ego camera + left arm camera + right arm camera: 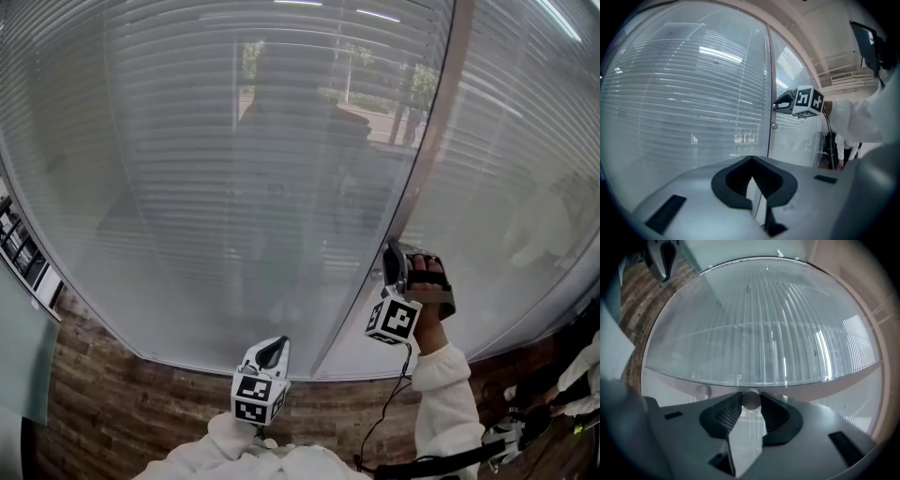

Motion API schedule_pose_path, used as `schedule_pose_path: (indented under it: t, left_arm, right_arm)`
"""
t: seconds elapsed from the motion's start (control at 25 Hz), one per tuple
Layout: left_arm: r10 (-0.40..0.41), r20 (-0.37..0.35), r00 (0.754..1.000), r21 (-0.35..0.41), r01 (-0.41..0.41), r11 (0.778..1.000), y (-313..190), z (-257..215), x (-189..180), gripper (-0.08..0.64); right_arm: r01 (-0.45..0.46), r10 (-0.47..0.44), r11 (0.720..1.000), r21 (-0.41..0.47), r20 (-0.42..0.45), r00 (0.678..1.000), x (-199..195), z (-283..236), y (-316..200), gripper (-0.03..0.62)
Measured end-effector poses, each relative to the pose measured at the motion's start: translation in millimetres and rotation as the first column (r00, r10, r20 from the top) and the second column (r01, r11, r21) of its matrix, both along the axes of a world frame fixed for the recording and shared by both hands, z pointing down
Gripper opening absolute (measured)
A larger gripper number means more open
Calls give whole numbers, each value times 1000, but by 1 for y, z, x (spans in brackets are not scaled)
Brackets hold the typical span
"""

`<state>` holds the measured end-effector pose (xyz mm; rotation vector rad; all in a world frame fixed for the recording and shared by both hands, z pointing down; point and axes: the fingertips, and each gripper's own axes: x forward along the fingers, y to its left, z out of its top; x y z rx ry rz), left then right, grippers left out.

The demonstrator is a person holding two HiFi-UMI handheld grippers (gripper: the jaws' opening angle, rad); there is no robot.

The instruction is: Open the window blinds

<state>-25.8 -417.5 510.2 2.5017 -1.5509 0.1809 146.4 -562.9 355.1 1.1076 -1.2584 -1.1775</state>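
Note:
The window blinds (234, 187) hang behind glass, with thin white slats and trees showing hazily through them. A pale upright frame (427, 159) divides the panes. My right gripper (392, 253) is held level against that frame. In the right gripper view its jaws (751, 402) close on a small round knob (751, 398), with both pads touching it. My left gripper (274, 351) is held lower and to the left, away from the glass. Its jaw tips (751, 161) meet with nothing between them. The left gripper view shows the right gripper (782, 102) at the frame.
A second small knob (702, 391) sits on the frame beside the held one, also seen as the knob (774, 125) below the right gripper. Wood flooring (103, 394) runs along the glass base. Another person (581, 375) stands at the far right.

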Motion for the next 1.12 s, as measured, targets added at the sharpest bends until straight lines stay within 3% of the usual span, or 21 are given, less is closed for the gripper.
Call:
schedule_pose_path:
  t: [0.12, 0.2, 0.32, 0.52, 0.84, 1.12]
  left_arm:
    - [-2, 3, 1000, 0, 2, 1000, -4, 1, 0, 0]
    - [3, 4, 1000, 1, -3, 1000, -6, 1, 3, 0]
    - [15, 7, 1000, 0, -15, 1000, -6, 1, 8, 0]
    - [12, 4, 1000, 2, -12, 1000, -9, 0, 9, 0]
    - [9, -4, 1000, 1, -9, 1000, -8, 0, 8, 0]
    - [-3, -3, 1000, 5, 3, 1000, -6, -1, 3, 0]
  right_arm:
    - [-1, 1, 1000, -15, -13, 1000, -1, -1, -2, 137]
    - [0, 1, 1000, -24, 23, 1000, -1, -2, -2, 135]
    - [4, 3, 999, -41, 167, 986, -1, -2, -3, 133]
    - [5, 19, 998, -64, 374, 927, 0, -5, -3, 133]
    - [5, 56, 996, -94, 642, 765, 3, -9, -3, 132]
    - [11, 86, 994, -112, 815, 572, 7, -13, -3, 132]
